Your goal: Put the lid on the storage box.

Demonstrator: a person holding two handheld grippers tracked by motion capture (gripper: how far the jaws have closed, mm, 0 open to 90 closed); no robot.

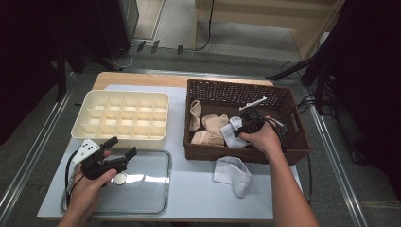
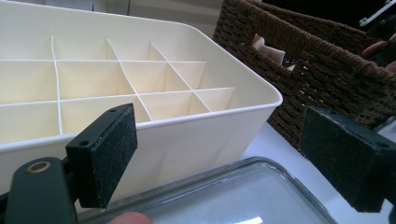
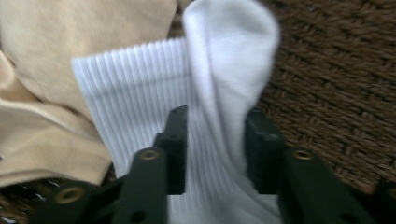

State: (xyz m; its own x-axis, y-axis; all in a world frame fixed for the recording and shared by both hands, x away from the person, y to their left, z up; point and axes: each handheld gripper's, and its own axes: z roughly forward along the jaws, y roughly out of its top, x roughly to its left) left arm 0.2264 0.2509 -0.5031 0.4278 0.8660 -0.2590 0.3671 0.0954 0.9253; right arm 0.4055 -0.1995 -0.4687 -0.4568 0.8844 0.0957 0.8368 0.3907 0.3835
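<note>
White sock (image 1: 231,131) lies inside the woven basket (image 1: 293,142) near the counter's right edge, the right gripper (image 1: 242,128) on it. The left gripper (image 2: 219,163) is released beside the cream tray (image 2: 196,140). The right gripper (image 3: 215,149) is clenched on the white sock (image 3: 219,93).

Divided tray (image 1: 120,116) on table (image 1: 189,198), left half. Basket (image 1: 246,90) just beside it to the right, socks (image 1: 208,130) inside. Lid (image 1: 142,184) flat in front of the tray. One loose sock (image 1: 232,174) on the table before the basket.
</note>
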